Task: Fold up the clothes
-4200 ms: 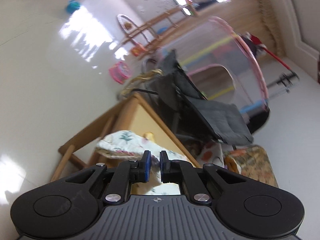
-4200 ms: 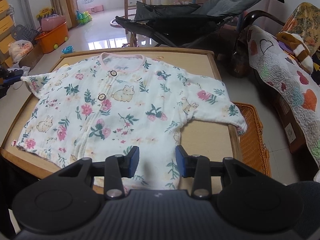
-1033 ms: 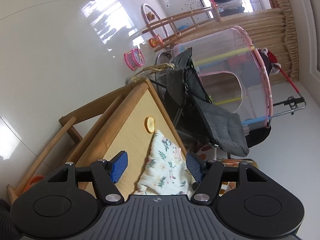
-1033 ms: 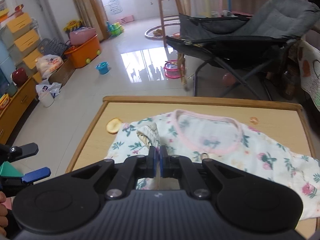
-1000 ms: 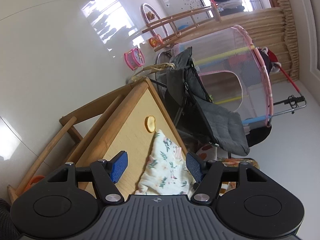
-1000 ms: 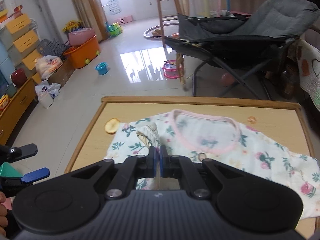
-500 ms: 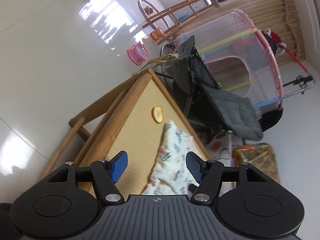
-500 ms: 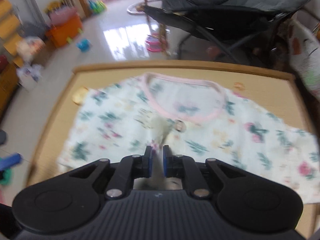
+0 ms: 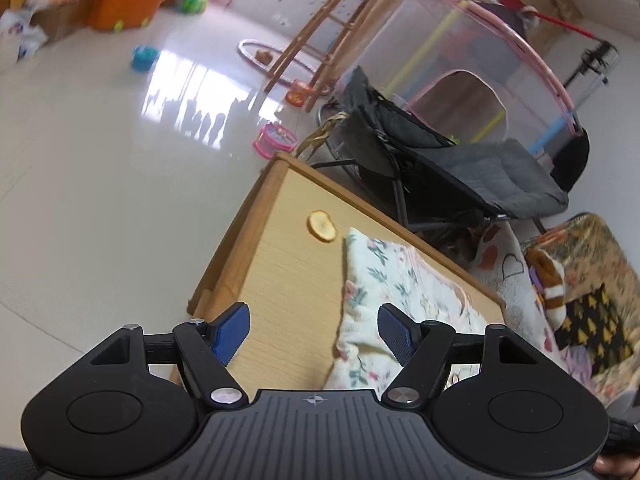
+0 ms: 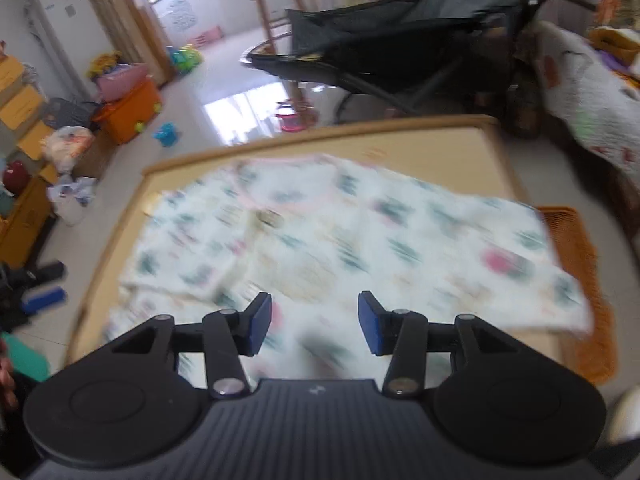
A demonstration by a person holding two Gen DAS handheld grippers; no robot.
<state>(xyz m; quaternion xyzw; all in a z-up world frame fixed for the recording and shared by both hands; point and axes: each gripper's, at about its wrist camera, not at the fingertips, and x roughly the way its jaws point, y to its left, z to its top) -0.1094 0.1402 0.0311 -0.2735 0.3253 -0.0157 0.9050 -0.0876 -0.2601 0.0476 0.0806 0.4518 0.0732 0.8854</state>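
Right gripper: nearest item in its own view, blue pads parted and jaws opening, nothing between them; a second ago they were pinched shut on a fold of cloth, now let go. Left gripper: jaws apart and opening, pads clear of the cloth, the right pad just beside the garment's folded edge; its view has rolled since a second ago, so the table now sits less steeply tilted. Floral baby shirt: lies flat on the wooden table, pink-trimmed neckline toward the far edge, long axis running side to side across the table. Its right sleeve is stretched out to the table's right edge; the left side is folded in over the body, whereas four seconds ago both sleeves were spread. The right wrist view is motion-blurred, so buttons and print are unclear. Small round yellow sticker: on the bare tabletop just beyond the shirt's folded corner. Orange woven basket: on the floor beside the table's right edge, contents not visible. Grey folding recliner: behind the table. Orange toy bin: far across the floor, with a pink box on top.
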